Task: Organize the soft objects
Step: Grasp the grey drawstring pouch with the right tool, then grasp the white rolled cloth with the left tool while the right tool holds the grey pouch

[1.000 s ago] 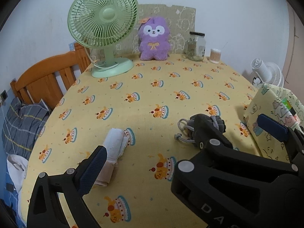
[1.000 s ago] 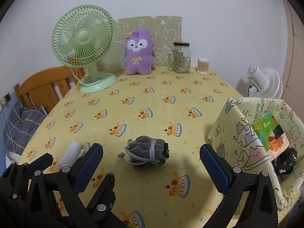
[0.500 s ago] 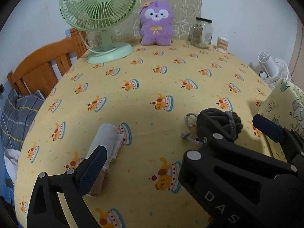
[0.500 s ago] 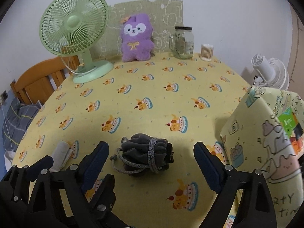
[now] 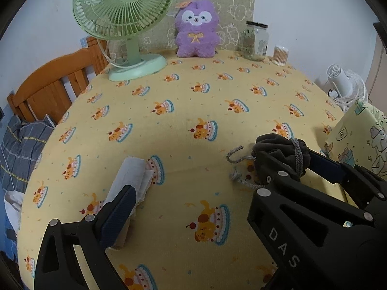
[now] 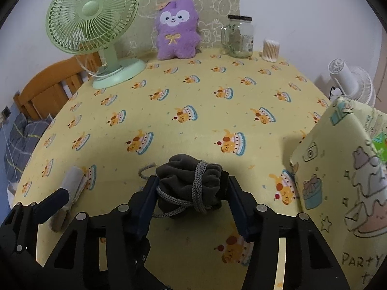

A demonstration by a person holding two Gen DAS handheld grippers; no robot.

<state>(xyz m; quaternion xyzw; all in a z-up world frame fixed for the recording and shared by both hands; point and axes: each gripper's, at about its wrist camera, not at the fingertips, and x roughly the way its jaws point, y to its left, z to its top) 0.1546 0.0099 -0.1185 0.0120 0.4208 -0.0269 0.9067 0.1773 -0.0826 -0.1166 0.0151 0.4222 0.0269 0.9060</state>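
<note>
Nearest the lens in the right wrist view, the right gripper (image 6: 191, 193) has its jaws clenched on the grey drawstring pouch (image 6: 191, 183): both blue pads press into the fabric, one on each flank. A second ago those jaws stood wide with the pouch lying free between and beyond them; they have just been closing, and the pouch now bulges up between the pads. It looks not yet lifted from the yellow cake-print tablecloth (image 6: 193, 91), its cord (image 6: 145, 170) trailing loose on the pouch's left. My reading is that the grasp is made and the lift comes next

Just left of the pouch, the left gripper (image 5: 217, 191) hovers with its jaws released, grasping nothing; its left finger (image 5: 118, 207) overlaps the near end of the rolled white cloth (image 5: 133, 178), though whether it touches I cannot tell. That cloth lies on the tablecloth, well left of the pouch, apparently the other soft thing awaiting sorting

Right of the pouch stands the party-print fabric bin (image 6: 338, 169), a likely place for the pouch, with something green showing inside

Far beyond the pouch, along the table's back edge, sit the green desk fan (image 6: 94, 24), the purple plush toy (image 6: 177, 31), a glass jar (image 6: 239, 38) and a cotton-swab tub (image 6: 271, 50)
</note>
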